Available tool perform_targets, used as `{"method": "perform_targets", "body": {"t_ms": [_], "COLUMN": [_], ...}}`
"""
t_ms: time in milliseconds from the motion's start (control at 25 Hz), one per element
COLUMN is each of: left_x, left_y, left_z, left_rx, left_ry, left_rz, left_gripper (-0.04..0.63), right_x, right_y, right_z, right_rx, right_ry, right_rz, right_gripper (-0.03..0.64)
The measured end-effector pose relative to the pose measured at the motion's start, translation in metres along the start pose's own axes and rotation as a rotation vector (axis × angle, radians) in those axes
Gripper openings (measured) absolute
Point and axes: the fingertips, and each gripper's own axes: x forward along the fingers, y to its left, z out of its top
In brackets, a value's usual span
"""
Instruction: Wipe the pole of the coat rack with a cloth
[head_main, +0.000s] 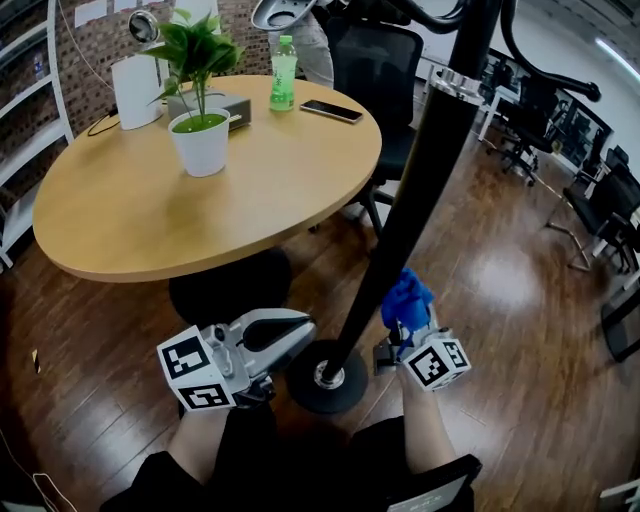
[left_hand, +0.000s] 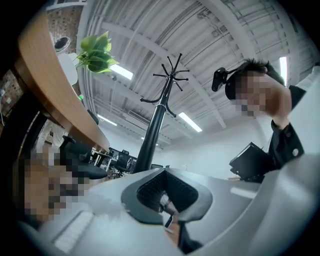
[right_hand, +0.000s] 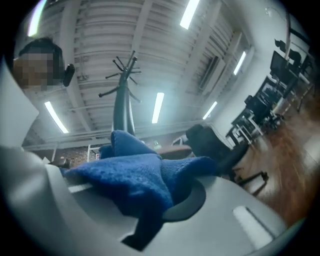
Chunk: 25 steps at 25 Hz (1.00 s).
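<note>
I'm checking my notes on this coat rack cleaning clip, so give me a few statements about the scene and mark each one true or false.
1. The right gripper holds a blue cloth. True.
2. The left gripper is clamped on the coat rack pole. False: its jaws are together on nothing, low down beside the rack's round base.
3. The potted plant stands on the floor. False: it stands on the round wooden table.
4. A green bottle stands upright on the table. True.
5. The cloth is beside the lower part of the pole. True.
</note>
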Motion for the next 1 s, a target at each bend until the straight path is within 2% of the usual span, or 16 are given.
{"method": "perform_targets", "body": {"t_ms": [120,280,440,560,680,800,880,1000], "left_x": [-0.004,-0.005,-0.004,-0.002,0.002,0.003,0.002,0.003], "left_y": [0.004,0.003,0.002,0.002,0.001,0.004,0.007,0.008], "left_z": [-0.010,-0.017,-0.020,-0.022,-0.023,-0.022,-0.021,-0.016], "left_rx": [-0.020,-0.029,-0.027,-0.028,-0.026,-0.026,-0.024,-0.021], "left_ry": [0.018,0.032,0.045,0.053,0.058,0.055,0.051,0.038], "left_rz": [0.013,0.009,0.009,0.009,0.001,0.009,0.014,0.016], "left_gripper": [0.000,0.000,0.000,0.000,0.000,0.000,0.000,0.000], "right_x": [-0.029,-0.065,-0.093,-0.101,-0.092,-0.064,-0.034,0.013], "right_y": [-0.041,-0.079,-0.099,-0.103,-0.101,-0.087,-0.066,-0.012], "right_z": [-0.079,-0.161,-0.210,-0.222,-0.211,-0.166,-0.111,0.000], "right_rx": [0.079,0.206,0.232,0.226,0.226,0.188,0.113,-0.082], "right_ry": [0.136,0.262,0.381,0.414,0.380,0.281,0.178,-0.024], "right_rz": [-0.091,-0.183,-0.254,-0.262,-0.241,-0.191,-0.144,-0.036], "right_gripper": [0.021,0.023,0.023,0.022,0.021,0.021,0.021,0.021]}}
